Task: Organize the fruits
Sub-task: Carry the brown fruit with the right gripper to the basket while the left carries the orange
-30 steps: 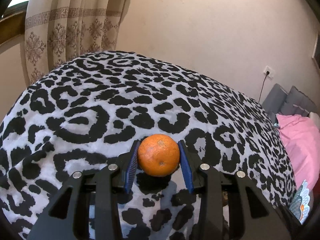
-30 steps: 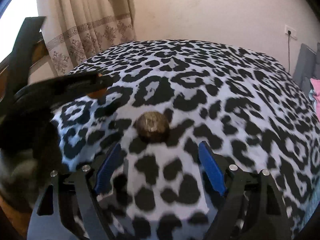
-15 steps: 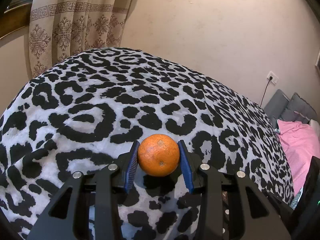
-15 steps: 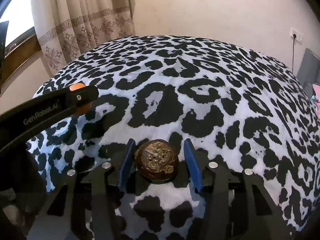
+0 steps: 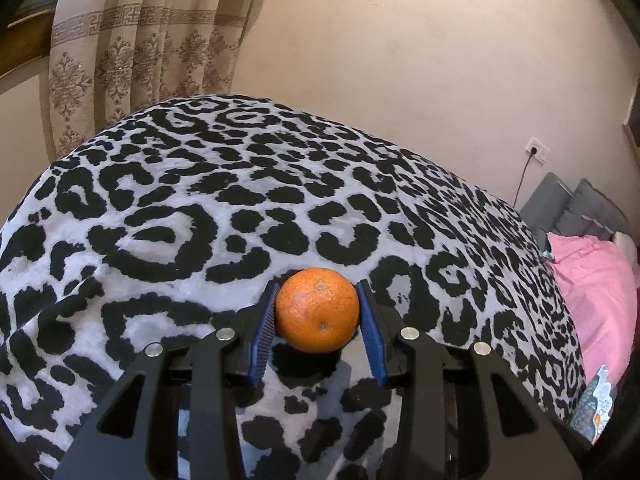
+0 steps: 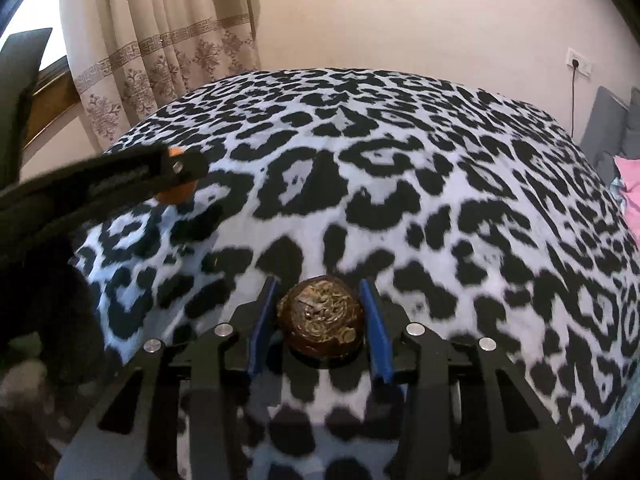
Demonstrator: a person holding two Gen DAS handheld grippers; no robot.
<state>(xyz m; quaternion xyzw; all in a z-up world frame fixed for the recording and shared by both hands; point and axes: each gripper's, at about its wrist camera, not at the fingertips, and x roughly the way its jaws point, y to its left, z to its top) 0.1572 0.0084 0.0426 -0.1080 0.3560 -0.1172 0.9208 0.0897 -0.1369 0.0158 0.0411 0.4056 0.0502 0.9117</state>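
Observation:
My left gripper (image 5: 318, 312) is shut on an orange (image 5: 317, 311) and holds it just above the leopard-print cover (image 5: 200, 208). In the right wrist view the left gripper (image 6: 176, 178) reaches in from the left with the orange (image 6: 176, 196) partly hidden behind its finger. My right gripper (image 6: 320, 316) is shut on a dark brown, mottled round fruit (image 6: 320, 316), held between the blue pads (image 6: 378, 328) low over the cover.
The black-and-white cover (image 6: 400, 180) lies over a broad, rounded surface. A patterned curtain (image 5: 140, 48) and a wall stand behind it. A pink cloth (image 5: 592, 280) and grey cushions (image 5: 580, 208) lie at the right. A wall socket (image 5: 538, 150) has a cable.
My right gripper moved up to the brown fruit and closed on it, then lifted slightly. My left gripper kept hold of the orange and tilted upward a little.

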